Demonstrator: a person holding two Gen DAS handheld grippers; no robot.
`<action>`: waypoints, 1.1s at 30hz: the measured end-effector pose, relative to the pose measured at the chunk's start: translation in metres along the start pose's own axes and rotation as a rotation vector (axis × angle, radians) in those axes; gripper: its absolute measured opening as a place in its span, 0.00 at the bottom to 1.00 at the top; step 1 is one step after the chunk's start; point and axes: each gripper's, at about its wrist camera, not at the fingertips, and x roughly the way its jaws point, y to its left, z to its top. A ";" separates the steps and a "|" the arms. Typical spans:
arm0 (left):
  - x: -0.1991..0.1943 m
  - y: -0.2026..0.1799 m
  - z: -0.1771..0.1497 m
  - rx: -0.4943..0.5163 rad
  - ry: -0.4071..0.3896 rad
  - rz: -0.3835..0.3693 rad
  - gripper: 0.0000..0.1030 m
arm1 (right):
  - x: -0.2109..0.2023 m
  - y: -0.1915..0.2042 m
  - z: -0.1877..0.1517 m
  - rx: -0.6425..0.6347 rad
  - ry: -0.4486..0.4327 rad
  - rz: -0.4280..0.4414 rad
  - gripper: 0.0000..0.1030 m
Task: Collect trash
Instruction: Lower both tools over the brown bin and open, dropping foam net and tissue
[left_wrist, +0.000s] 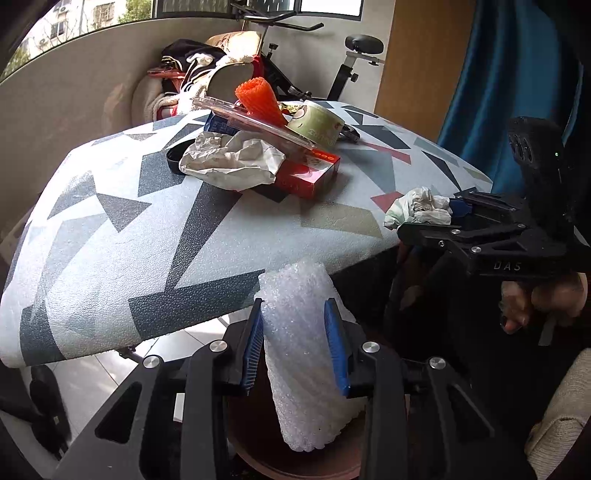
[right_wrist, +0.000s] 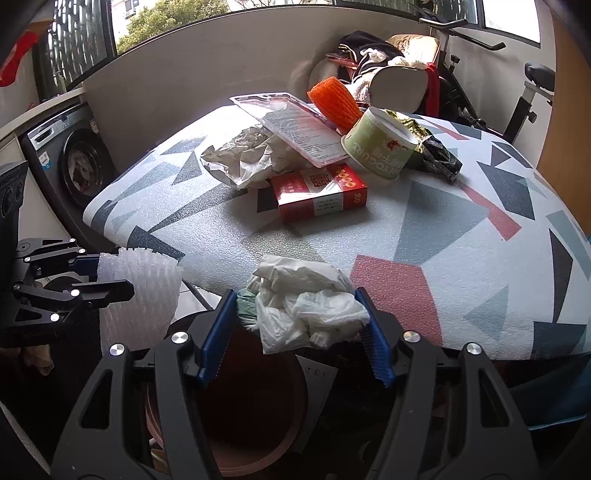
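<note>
My left gripper (left_wrist: 293, 302) is shut on a white foam net sleeve (left_wrist: 299, 369) that hangs down between its blue pads, just off the table's front edge. Below it is the round brown bin (left_wrist: 295, 461). My right gripper (right_wrist: 295, 291) is shut on a crumpled wad of white plastic bag and tissue (right_wrist: 303, 314), above the same bin (right_wrist: 251, 406). In the right wrist view the left gripper (right_wrist: 118, 271) stands at the left with the foam sleeve (right_wrist: 140, 295). In the left wrist view the right gripper (left_wrist: 424, 218) carries its wad (left_wrist: 421, 206) at the table's edge.
On the patterned table (right_wrist: 443, 240) lie a red box (right_wrist: 317, 195), crumpled paper (right_wrist: 240, 158), a clear blister pack (right_wrist: 291, 125), an orange foam net (right_wrist: 334, 99), a green yogurt cup (right_wrist: 380, 147) and a dark foil wrapper (right_wrist: 439, 151). A washing machine (right_wrist: 74, 162) stands at the left.
</note>
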 end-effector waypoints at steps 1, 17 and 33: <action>-0.001 0.001 0.000 -0.007 -0.004 -0.005 0.41 | 0.001 0.001 0.000 -0.005 0.005 0.001 0.62; -0.026 0.024 0.002 -0.142 -0.118 0.036 0.87 | 0.014 0.030 -0.007 -0.139 0.073 0.053 0.63; -0.021 0.028 0.002 -0.163 -0.093 0.049 0.88 | 0.022 0.048 -0.012 -0.215 0.114 0.068 0.83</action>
